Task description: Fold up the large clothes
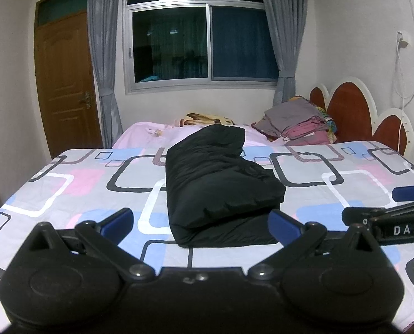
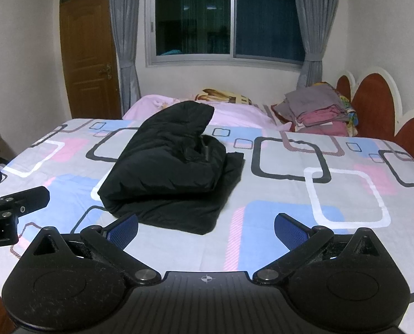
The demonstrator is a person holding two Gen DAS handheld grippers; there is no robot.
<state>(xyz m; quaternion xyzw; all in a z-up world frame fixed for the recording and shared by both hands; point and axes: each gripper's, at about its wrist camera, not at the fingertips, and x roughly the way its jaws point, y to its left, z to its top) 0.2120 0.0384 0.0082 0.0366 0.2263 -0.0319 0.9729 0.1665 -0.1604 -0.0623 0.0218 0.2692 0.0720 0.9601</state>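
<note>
Black jacket (image 1: 218,183), folded into a bulky bundle, lies on the patterned bedspread (image 1: 68,189) just ahead of both tools. The left gripper (image 1: 201,222) hovers with fingers spread, empty, before the bundle's near edge; the right gripper (image 2: 206,229), likewise released, sits beside its right corner.

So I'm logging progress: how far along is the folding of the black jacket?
Mostly done, it seems: the jacket lies on the bed doubled into a compact bundle, hood end toward the far side. Nothing is in hand: the left gripper and right gripper are both open and empty, short of it. Left, perhaps: neatening the loose bottom layer.
</note>
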